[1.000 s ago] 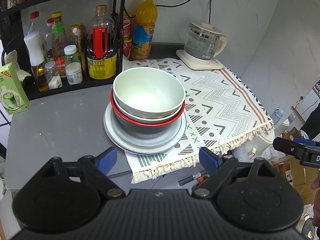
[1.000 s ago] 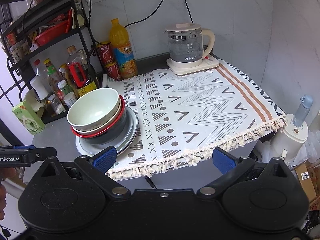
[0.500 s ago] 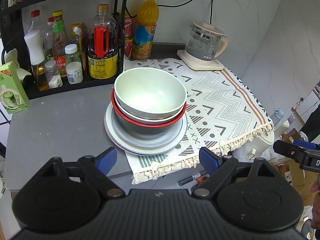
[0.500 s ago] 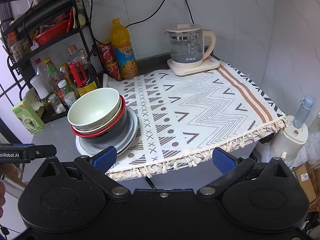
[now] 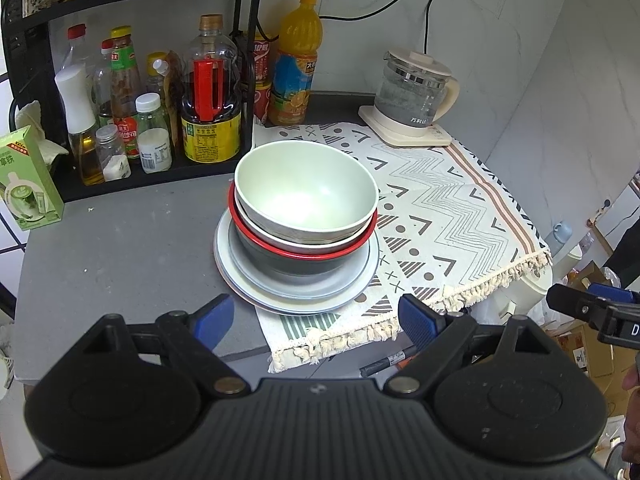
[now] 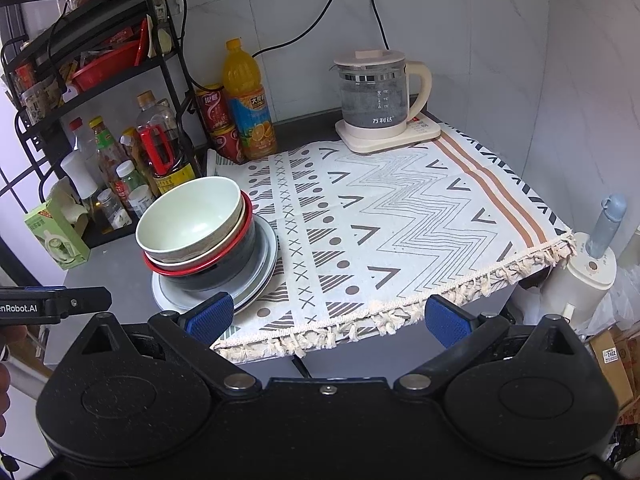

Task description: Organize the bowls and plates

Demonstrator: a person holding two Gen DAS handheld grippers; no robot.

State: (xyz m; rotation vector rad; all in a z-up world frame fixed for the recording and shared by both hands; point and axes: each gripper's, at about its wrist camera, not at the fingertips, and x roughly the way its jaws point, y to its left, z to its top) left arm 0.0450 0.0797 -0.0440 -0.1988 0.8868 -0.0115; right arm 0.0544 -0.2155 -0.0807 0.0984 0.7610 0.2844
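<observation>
1. Grey countertop (image 5: 120,248) against a marbled white wall, seen from both wrist views; patterned fringed cloth (image 5: 440,208) covering its right half.
2. Centre of the left wrist view: pale green bowl (image 5: 306,188) nested uppermost in a cream bowl (image 5: 280,236), itself inside a red-rimmed dark bowl (image 5: 296,262).
3. Beneath the bowls: stacked grey plates (image 5: 296,300), lying partly on the bare counter and partly on the cloth's left edge.
4. Same stack at centre left of the right wrist view, topped by the pale green bowl (image 6: 190,216).
5. Left gripper (image 5: 316,318) at lower centre, blue-padded fingers (image 5: 214,318) spread wide, empty, poised just short of the plates' near rim.
6. Right gripper (image 6: 328,316) at lower centre of its own view, fingers (image 6: 446,320) likewise spread wide and empty, in front of the cloth's fringe; left pad overlapping the plates' edge in the frame, contact not discernible.
7. Upper left: black wire rack (image 5: 132,0) with sauce and oil bottles (image 5: 210,92).
8. Upper centre: orange juice bottle (image 5: 298,72) beside red cans (image 6: 218,120).
9. Upper right: glass kettle (image 5: 416,96) on a cream base, on the cloth's far corner.
10. Far left: green carton (image 5: 26,184) at the counter's edge.
</observation>
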